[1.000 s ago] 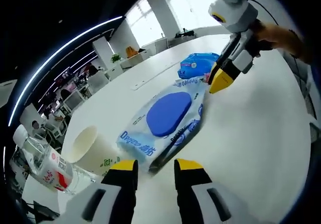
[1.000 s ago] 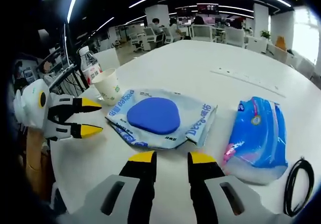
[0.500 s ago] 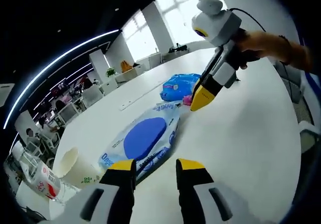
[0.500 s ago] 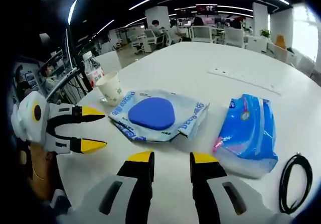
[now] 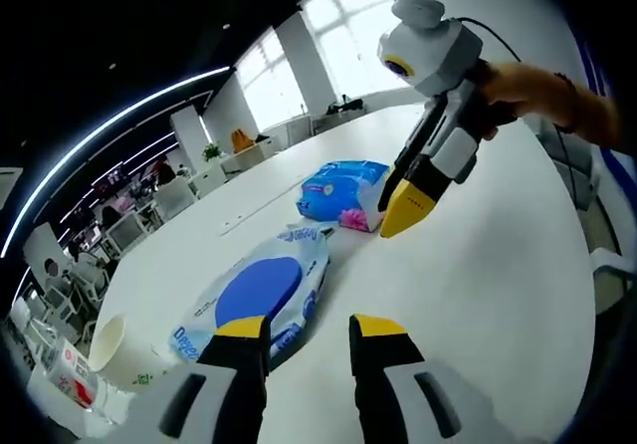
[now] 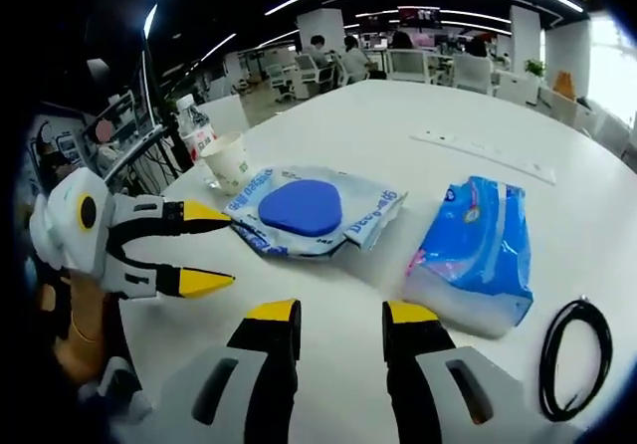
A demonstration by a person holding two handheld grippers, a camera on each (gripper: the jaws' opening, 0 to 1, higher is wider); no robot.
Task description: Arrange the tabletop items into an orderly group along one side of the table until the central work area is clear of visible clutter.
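On the white table [image 6: 468, 115] lies a flat wet-wipe pack with a blue oval lid [image 6: 304, 210] [image 5: 257, 293]. A blue tissue pack [image 6: 473, 250] [image 5: 343, 190] rests to its right. A paper cup [image 6: 229, 162] [image 5: 117, 349] and a water bottle with a red label [image 6: 194, 130] [image 5: 62, 392] stand at the table's edge. My left gripper [image 5: 307, 330] [image 6: 209, 250] is open, hovering near the wipe pack, holding nothing. My right gripper [image 6: 338, 315] is open and empty too. In the left gripper view it hangs above the table beside the tissue pack, its yellow tip [image 5: 406, 207] pointing down.
A coiled black cable [image 6: 569, 356] lies at the right end of the table. A long white strip [image 6: 488, 155] lies on the far part. Office chairs and desks stand behind the table. A person's hand [image 5: 537, 91] holds the right gripper.
Both views have pulled back from the items: the wipe pack and tissue pack look smaller and farther. Cup and bottle have slid toward the left gripper view's edge. Nothing on the table has moved.
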